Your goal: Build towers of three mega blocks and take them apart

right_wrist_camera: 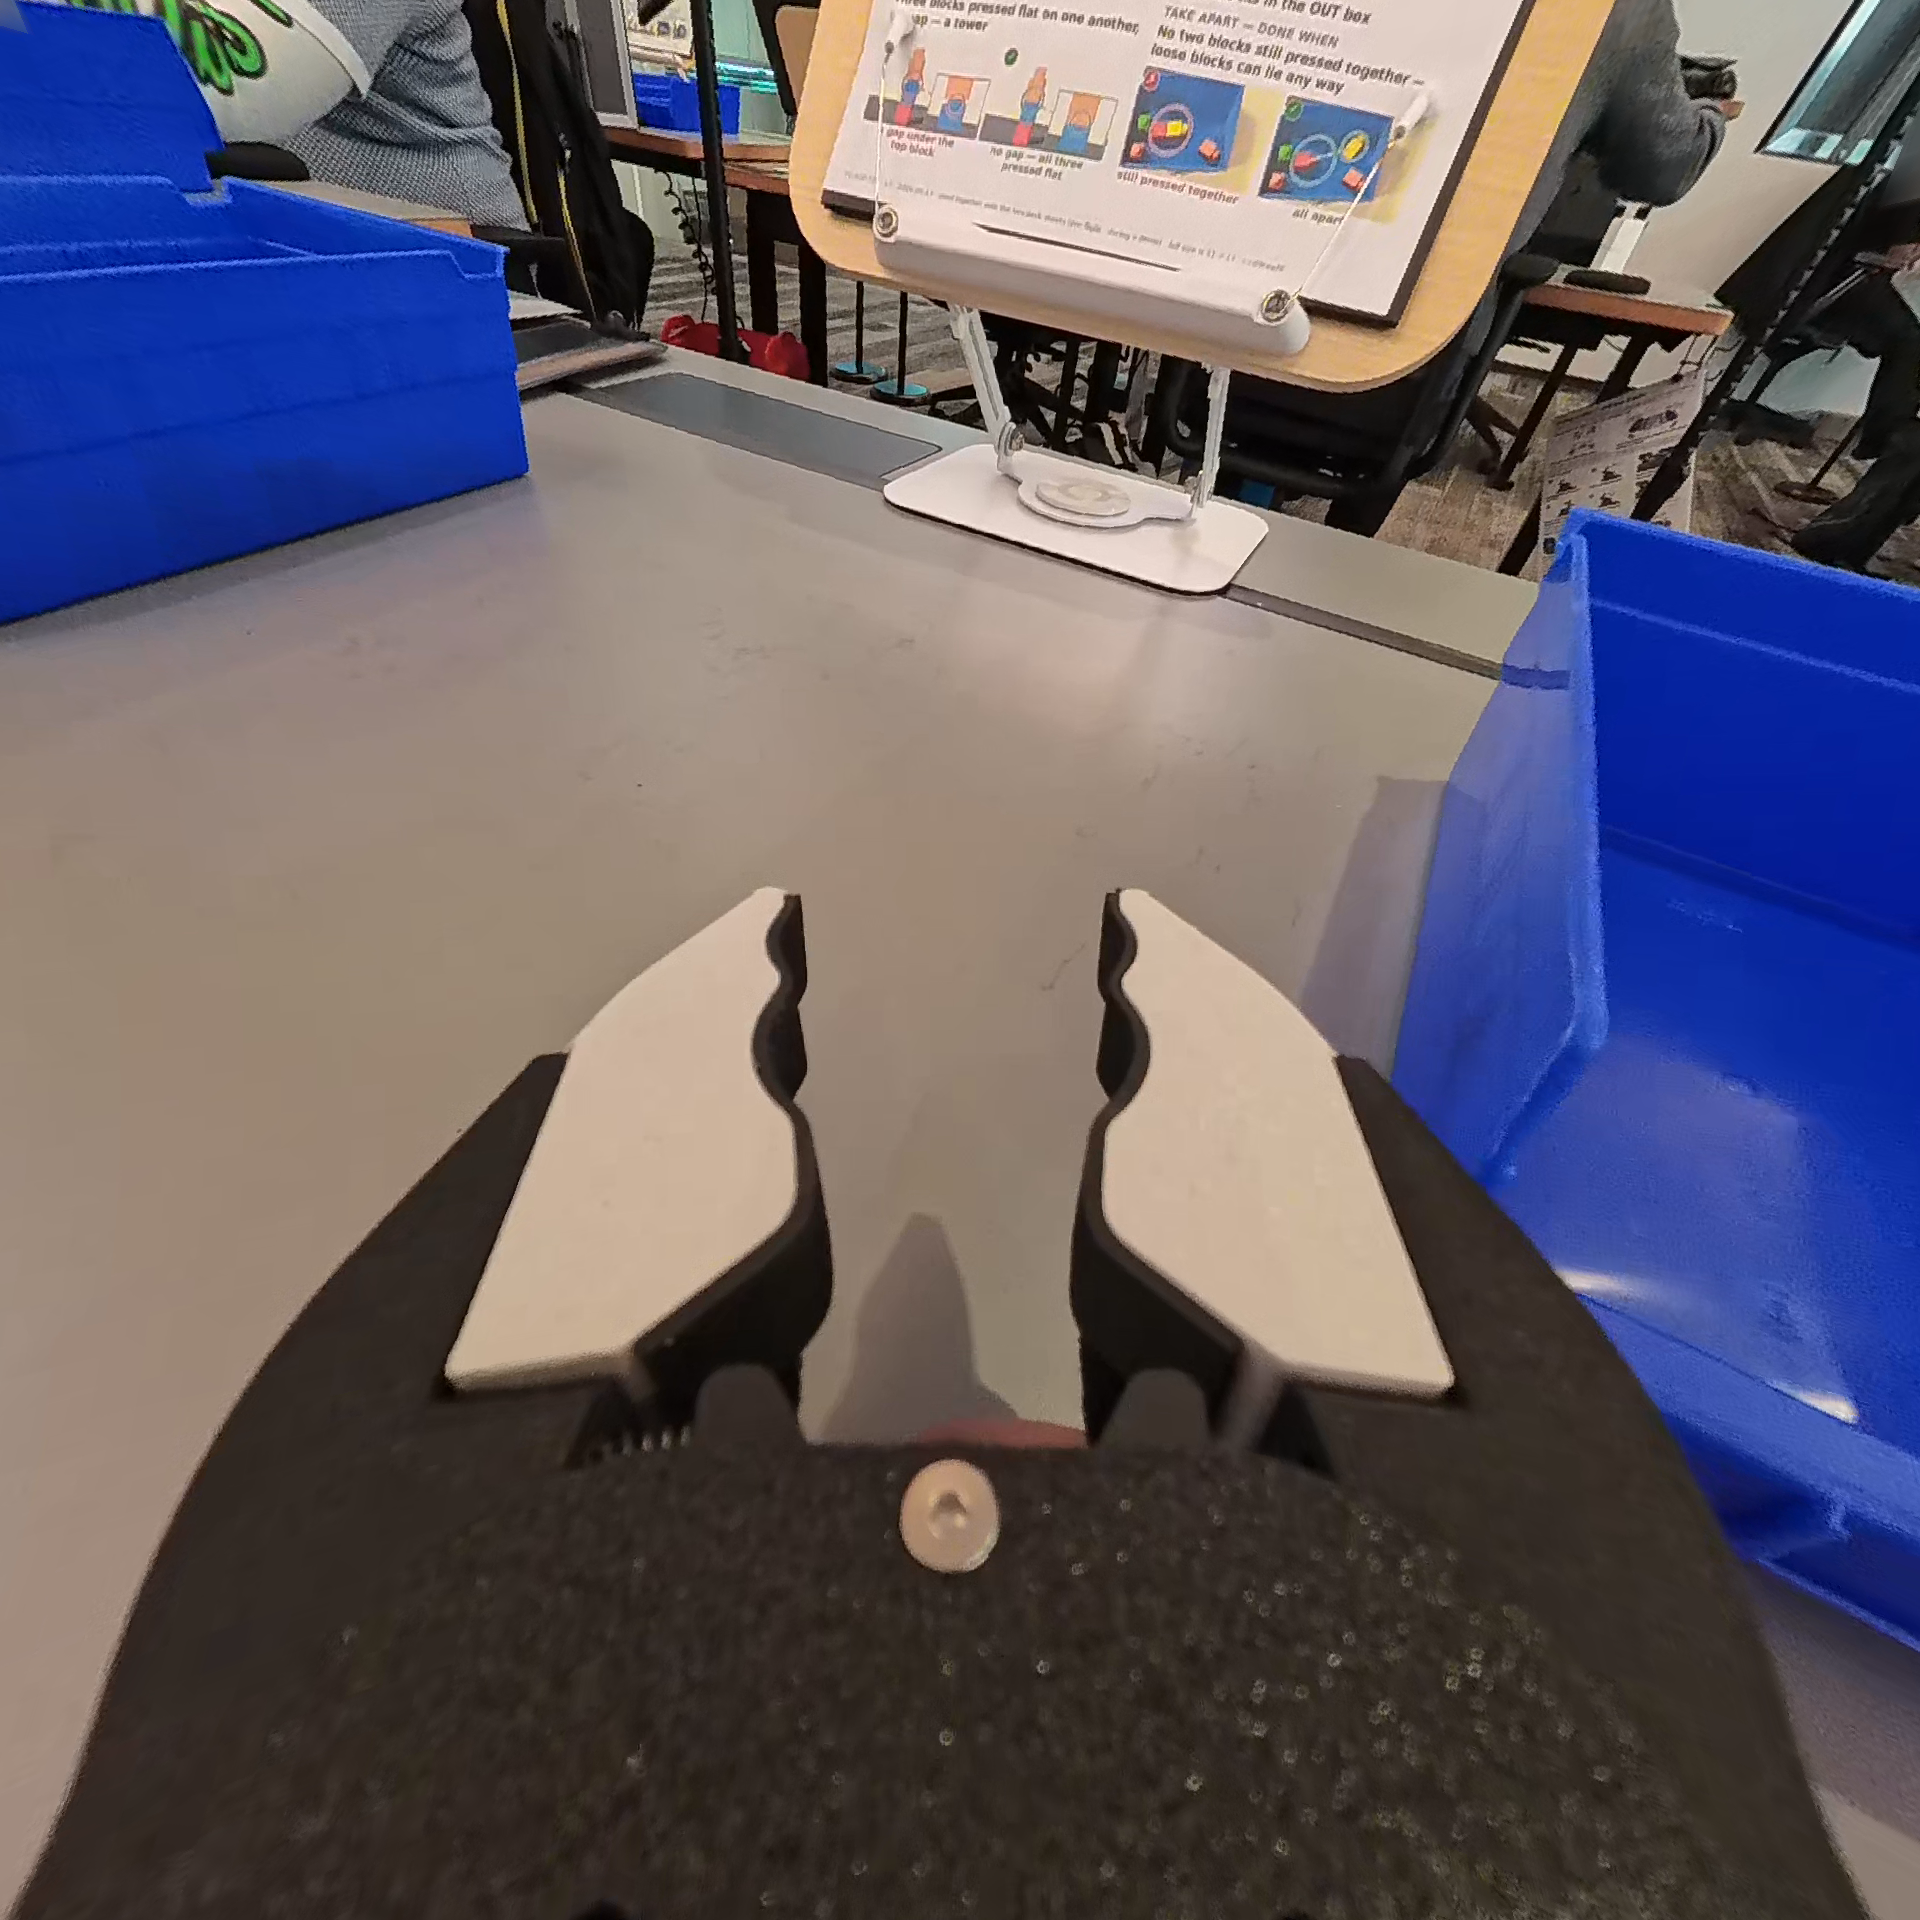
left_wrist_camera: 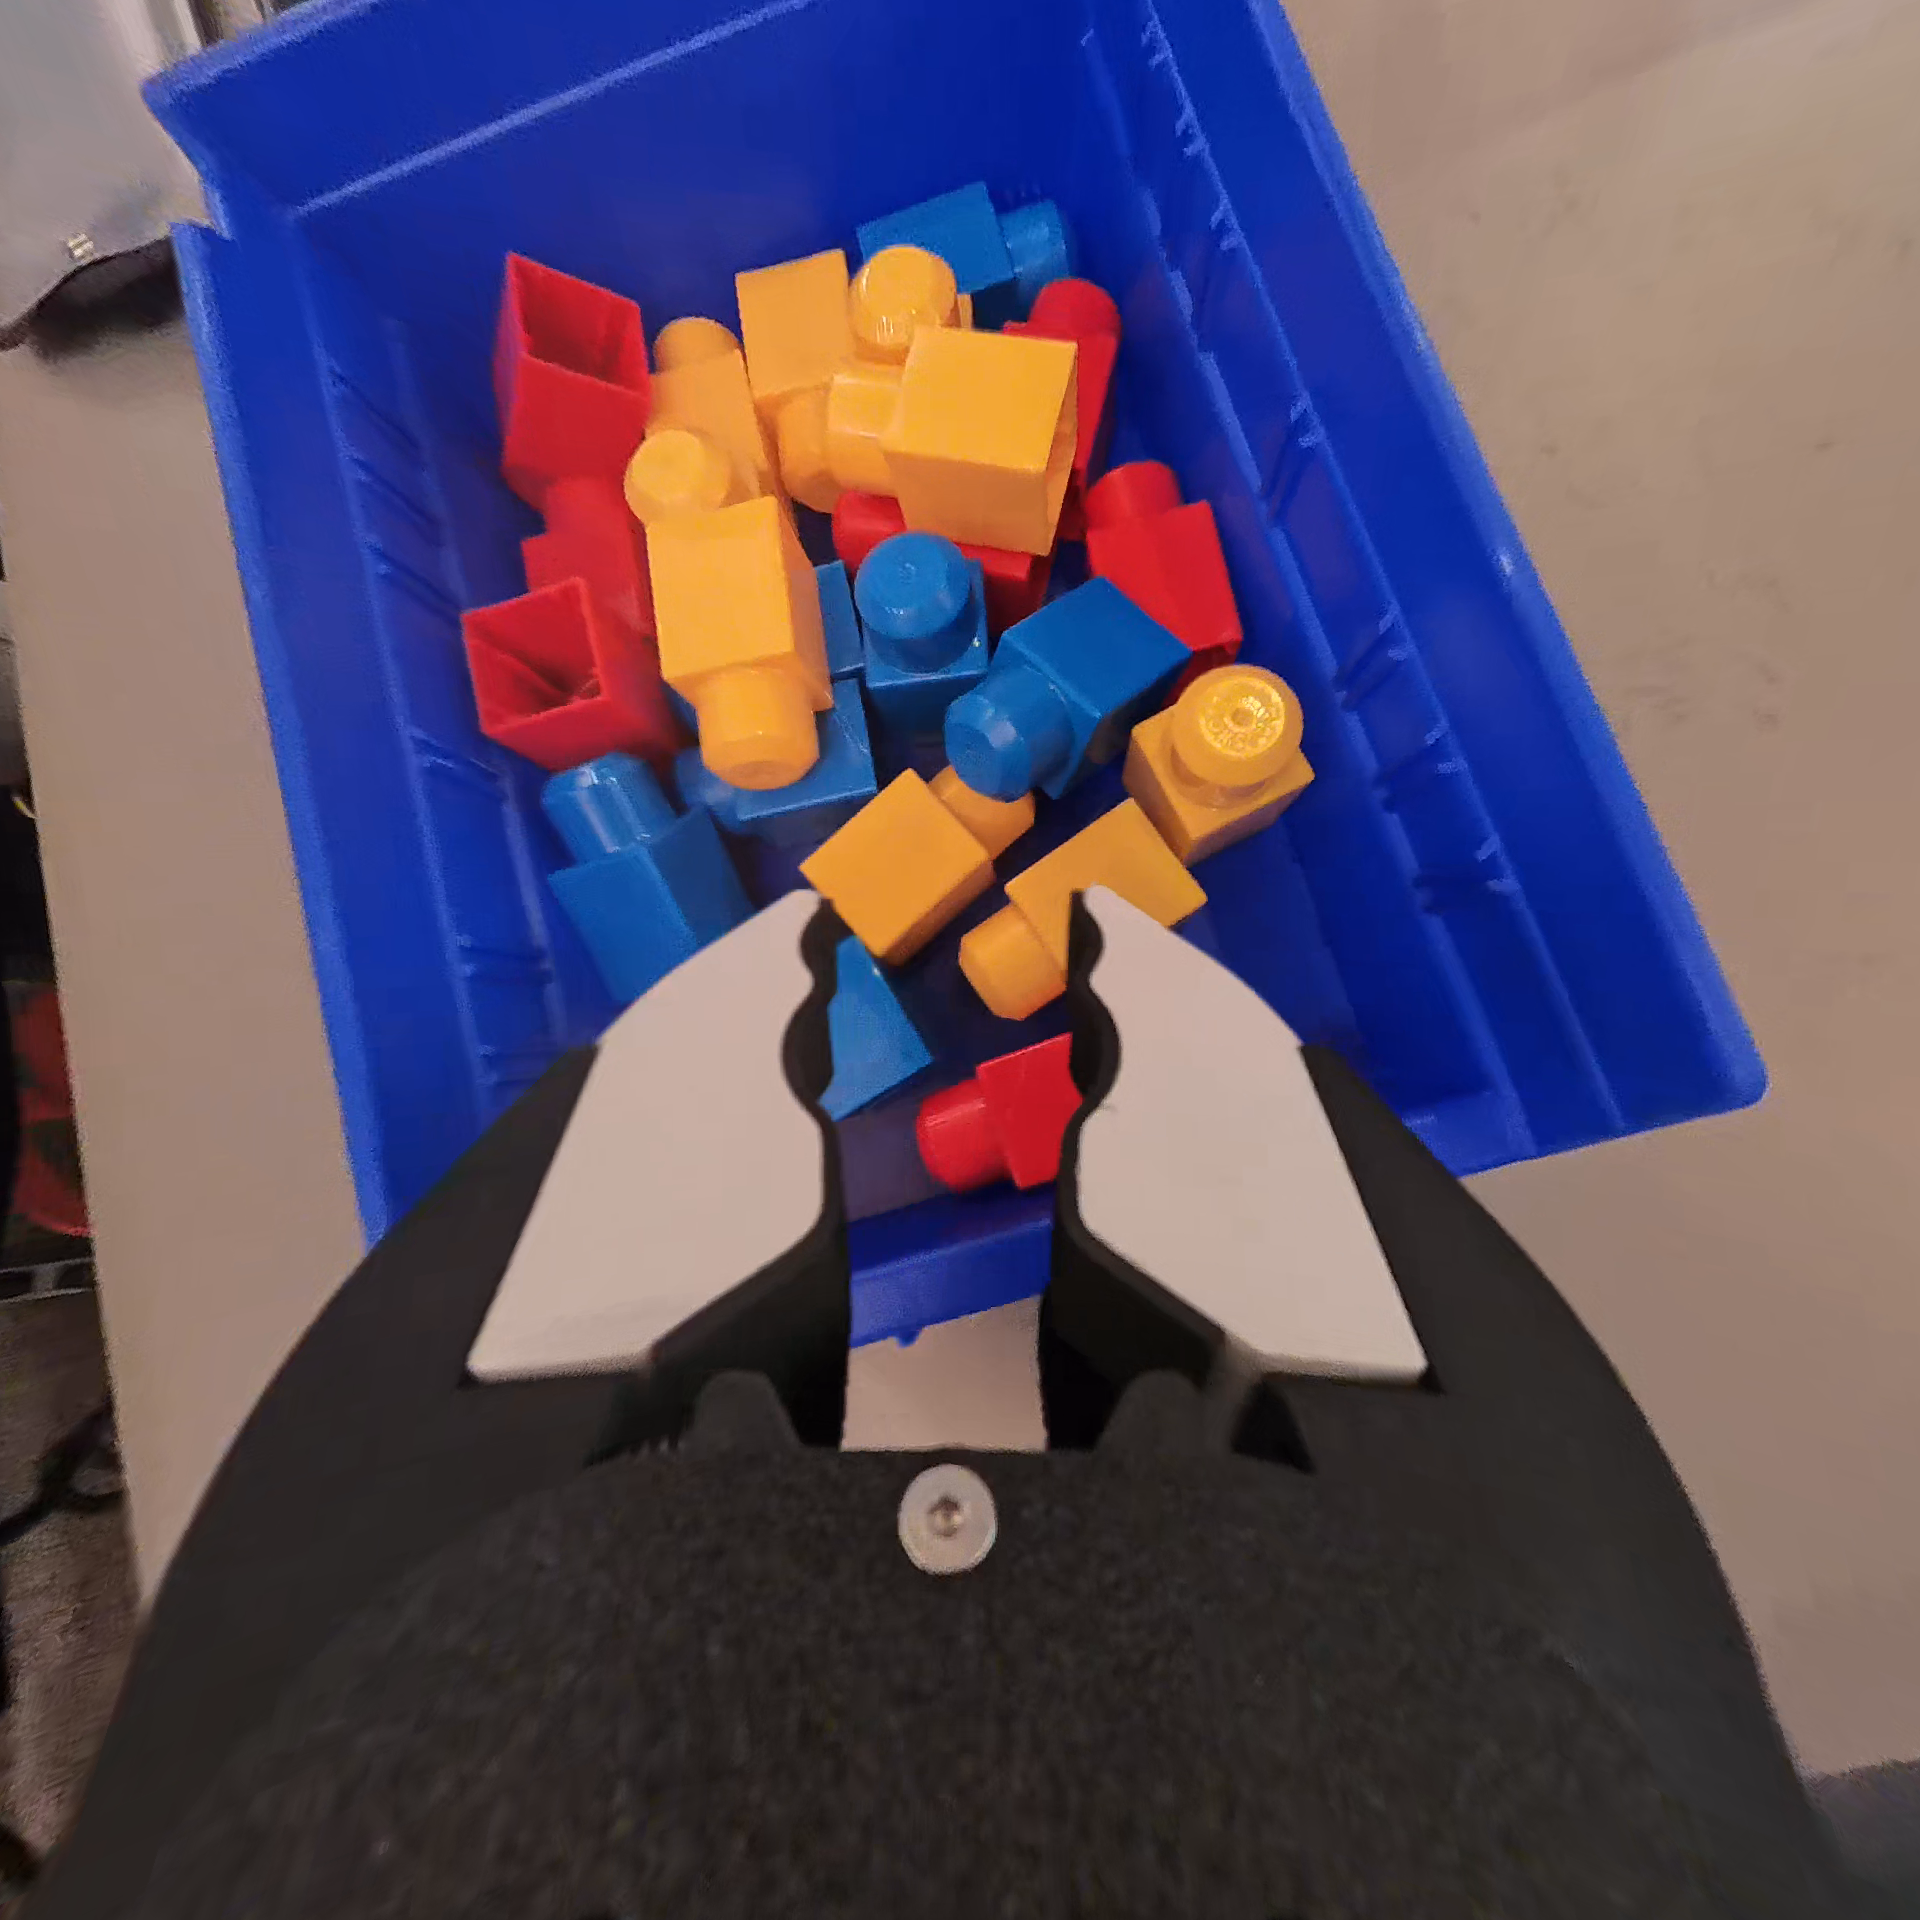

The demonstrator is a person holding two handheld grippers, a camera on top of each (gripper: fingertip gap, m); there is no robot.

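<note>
In the left wrist view a blue bin (left_wrist_camera: 1351, 540) holds several loose red, yellow and blue mega blocks. My left gripper (left_wrist_camera: 948, 906) is open above the bin's near end, empty. Its tips flank a yellow block (left_wrist_camera: 902, 873) and another yellow block (left_wrist_camera: 1049, 914); a blue block (left_wrist_camera: 868, 1029) and a red block (left_wrist_camera: 997, 1117) lie between its fingers, lower down. In the right wrist view my right gripper (right_wrist_camera: 951, 904) is open and empty, low over the bare grey table (right_wrist_camera: 727, 748).
In the right wrist view an empty blue bin (right_wrist_camera: 1704, 1039) stands at the right. Another blue bin (right_wrist_camera: 239, 364) stands at the far left. A white stand with an instruction sheet (right_wrist_camera: 1101, 208) is at the table's back. People sit beyond the table. My right fingertips sit around 50 cm from my left ones.
</note>
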